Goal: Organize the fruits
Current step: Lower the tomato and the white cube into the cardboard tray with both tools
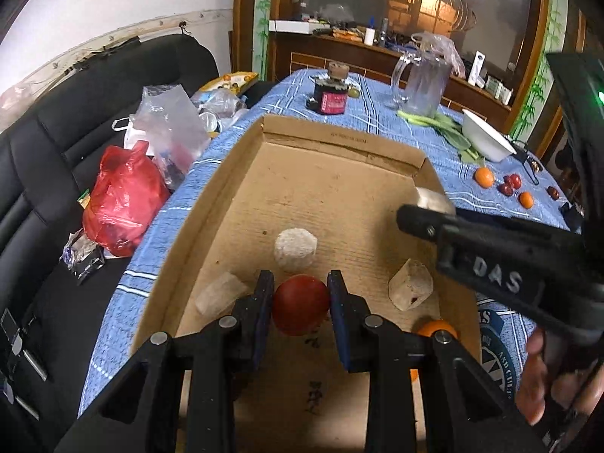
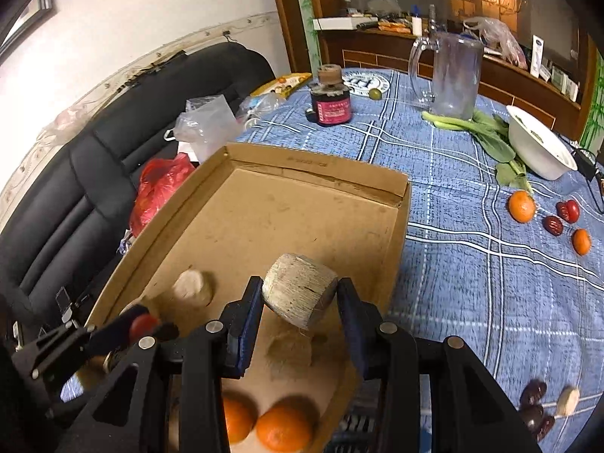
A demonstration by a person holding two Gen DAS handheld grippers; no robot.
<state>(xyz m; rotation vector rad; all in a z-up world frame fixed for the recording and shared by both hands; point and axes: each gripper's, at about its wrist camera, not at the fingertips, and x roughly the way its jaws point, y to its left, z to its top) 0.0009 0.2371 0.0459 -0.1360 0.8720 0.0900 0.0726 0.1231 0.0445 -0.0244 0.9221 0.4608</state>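
Note:
A cardboard tray [image 1: 339, 143] [image 2: 313, 173] lies on the blue checked tablecloth. My left gripper [image 1: 301, 298] is shut on a red round fruit [image 1: 300, 309], low over the tray's near part; it also shows in the right wrist view [image 2: 143, 324]. My right gripper [image 2: 300, 298] is shut on a pale cut chunk [image 2: 298, 294] and holds it above the tray; its tip with the chunk [image 1: 430, 200] reaches over the tray's right wall. Pale chunks [image 1: 295, 249] [image 1: 410, 288] [image 1: 221, 296] and oranges [image 2: 285, 428] [image 2: 236, 419] lie in the tray.
On the cloth to the right lie oranges [image 2: 522, 205] [image 2: 581, 241], red dates [image 2: 567, 210] and dark dates [image 2: 532, 392]. A white bowl [image 2: 536, 147], greens [image 2: 487, 132], a glass pitcher [image 2: 453, 75] and a dark jar [image 2: 331, 100] stand farther back. A black sofa with bags [image 1: 120, 204] is to the left.

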